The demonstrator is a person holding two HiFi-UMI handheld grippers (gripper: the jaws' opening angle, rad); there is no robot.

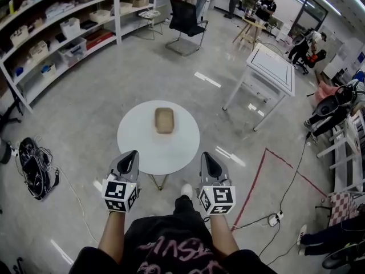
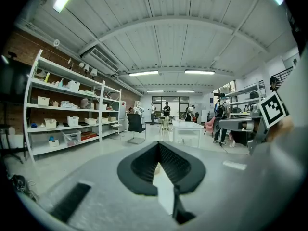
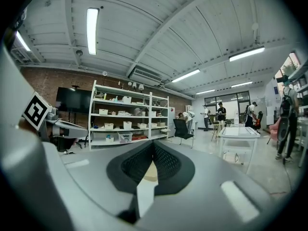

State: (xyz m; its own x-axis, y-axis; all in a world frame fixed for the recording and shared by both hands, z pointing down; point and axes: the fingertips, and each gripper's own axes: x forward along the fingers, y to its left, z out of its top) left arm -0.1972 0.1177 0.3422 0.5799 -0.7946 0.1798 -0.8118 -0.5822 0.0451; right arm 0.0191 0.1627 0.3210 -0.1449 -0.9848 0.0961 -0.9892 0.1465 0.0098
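Head view: one tan tray [image 1: 164, 120] sits mid one round white table [image 1: 140, 144]. Two grippers, left gripper [image 1: 130, 153] and right gripper [image 1: 205, 155], hover at the table's near edge, well apart from the tray.
Left gripper view: jaws clenched, empty; shelving [image 2: 72, 114] on the left.
Right gripper view: jaws clenched, empty; glossy grey floor [image 3: 269, 165].

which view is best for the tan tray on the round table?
Head view: the tray shows whole from above, in the middle of the table. The left gripper view gives only a tan sliver of it between the fingers. The right gripper view shows the same kind of sliver.
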